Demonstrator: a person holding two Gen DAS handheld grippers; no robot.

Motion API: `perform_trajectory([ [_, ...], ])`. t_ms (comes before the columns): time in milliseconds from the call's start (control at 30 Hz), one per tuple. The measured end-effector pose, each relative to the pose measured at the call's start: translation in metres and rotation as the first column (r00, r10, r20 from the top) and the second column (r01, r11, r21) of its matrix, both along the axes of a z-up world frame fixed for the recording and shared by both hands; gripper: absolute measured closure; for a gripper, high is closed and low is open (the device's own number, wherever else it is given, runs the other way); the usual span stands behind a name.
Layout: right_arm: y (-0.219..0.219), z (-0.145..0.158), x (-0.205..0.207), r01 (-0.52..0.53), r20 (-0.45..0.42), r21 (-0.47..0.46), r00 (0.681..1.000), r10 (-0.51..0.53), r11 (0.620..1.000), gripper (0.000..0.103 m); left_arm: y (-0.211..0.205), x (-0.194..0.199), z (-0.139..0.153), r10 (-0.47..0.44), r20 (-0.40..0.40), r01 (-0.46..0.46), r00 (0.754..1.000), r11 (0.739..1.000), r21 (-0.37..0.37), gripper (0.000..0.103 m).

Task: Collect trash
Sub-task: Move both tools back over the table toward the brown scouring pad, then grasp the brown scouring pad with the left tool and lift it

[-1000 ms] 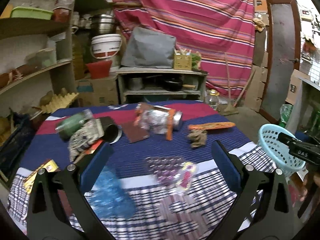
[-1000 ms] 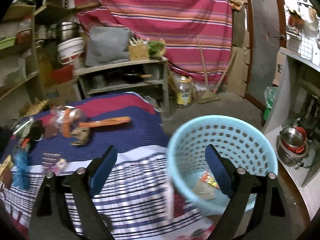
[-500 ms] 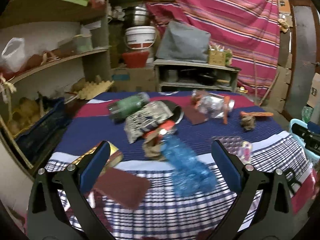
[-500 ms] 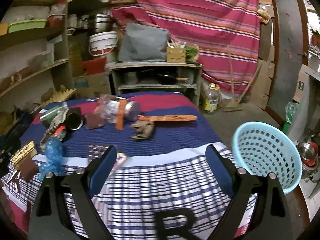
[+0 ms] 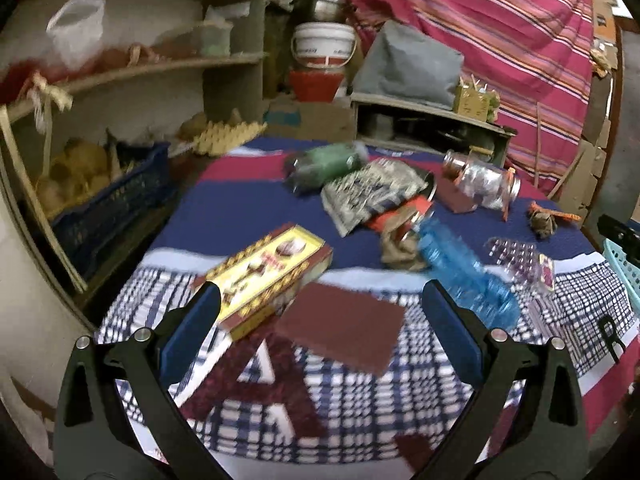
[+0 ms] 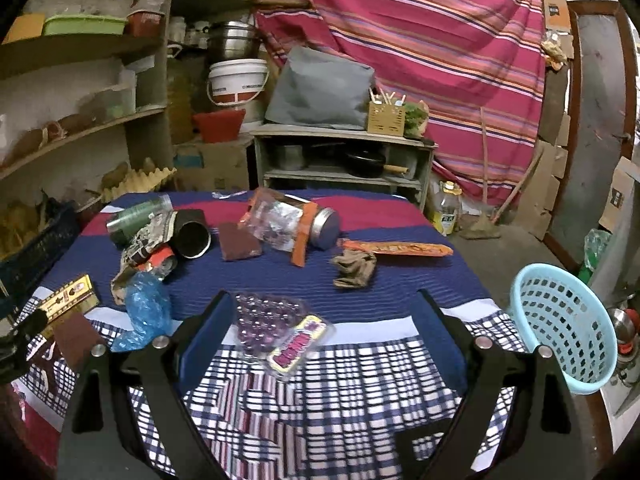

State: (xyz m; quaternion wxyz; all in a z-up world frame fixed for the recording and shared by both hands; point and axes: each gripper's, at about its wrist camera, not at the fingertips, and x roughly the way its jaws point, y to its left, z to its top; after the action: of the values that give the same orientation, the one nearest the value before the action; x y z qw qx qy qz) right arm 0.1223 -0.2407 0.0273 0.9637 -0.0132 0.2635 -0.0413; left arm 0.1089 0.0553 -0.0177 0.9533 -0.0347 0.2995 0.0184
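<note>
A table draped in a blue, red and checked cloth [image 6: 400,280] is strewn with trash. The left gripper [image 5: 320,300] hangs over the near left part of the table with its jaws wide apart and nothing clamped. Between them, seen from the left wrist, lies a flat maroon card [image 5: 344,330], and just beside the left jaw a yellow box [image 5: 272,272] lies tilted, not touched by either pad. A crumpled blue plastic bag [image 5: 464,276] lies just beyond the right jaw.

The right gripper [image 6: 324,308] also stands wide open and empty. A clear blister pack with purple beads [image 6: 276,328] lies on the cloth between its jaws, nearer the left one, untouched. Farther back lie a brown crumpled wrapper [image 6: 354,268], an orange wrapper [image 6: 400,248], a foil-filled jar [image 6: 296,226] and a green bottle [image 6: 136,220]. A light blue basket [image 6: 560,332] stands off the table's right edge.
</note>
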Motion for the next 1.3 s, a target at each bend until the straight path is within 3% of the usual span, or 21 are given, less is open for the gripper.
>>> perform_trajectory([
  [100, 0.007, -0.012, 0.002, -0.001, -0.014, -0.04, 1.0, 0.0, 0.999, 0.014, 0.011, -0.002, -0.015, 0.007, -0.044, -0.008, 0.999, 1.0, -0.01, 0.006],
  [267, 0.006, -0.026, 0.008, -0.002, -0.048, -0.027, 0.999, 0.0, 1.0, 0.014, 0.015, 0.006, -0.031, 0.001, -0.111, -0.003, 0.994, 1.0, -0.02, 0.006],
  [567, -0.007, -0.035, 0.019, 0.013, -0.083, 0.021, 0.996, -0.012, 1.0, 0.014, -0.01, 0.028, -0.031, -0.041, -0.159, 0.034, 0.986, 0.998, -0.048, 0.006],
  [733, -0.009, -0.039, 0.021, 0.013, -0.092, 0.028, 0.996, -0.01, 1.0, 0.014, -0.032, 0.047, -0.034, 0.005, -0.199, -0.002, 0.98, 1.0, 0.016, 0.006],
  [900, -0.012, -0.042, 0.023, 0.01, -0.103, 0.039, 0.995, -0.006, 0.999, 0.014, -0.034, 0.065, -0.037, 0.061, -0.229, -0.062, 0.971, 0.998, 0.003, 0.006],
  [1033, -0.013, -0.042, 0.024, 0.007, -0.104, 0.044, 0.995, -0.002, 0.999, 0.014, -0.037, 0.073, -0.042, 0.099, -0.263, -0.093, 0.96, 0.995, 0.037, 0.008],
  [1300, -0.016, -0.042, 0.023, 0.008, -0.107, 0.061, 0.994, -0.001, 0.998, 0.014, -0.038, 0.065, -0.042, 0.105, -0.262, -0.087, 0.959, 0.993, 0.08, 0.02],
])
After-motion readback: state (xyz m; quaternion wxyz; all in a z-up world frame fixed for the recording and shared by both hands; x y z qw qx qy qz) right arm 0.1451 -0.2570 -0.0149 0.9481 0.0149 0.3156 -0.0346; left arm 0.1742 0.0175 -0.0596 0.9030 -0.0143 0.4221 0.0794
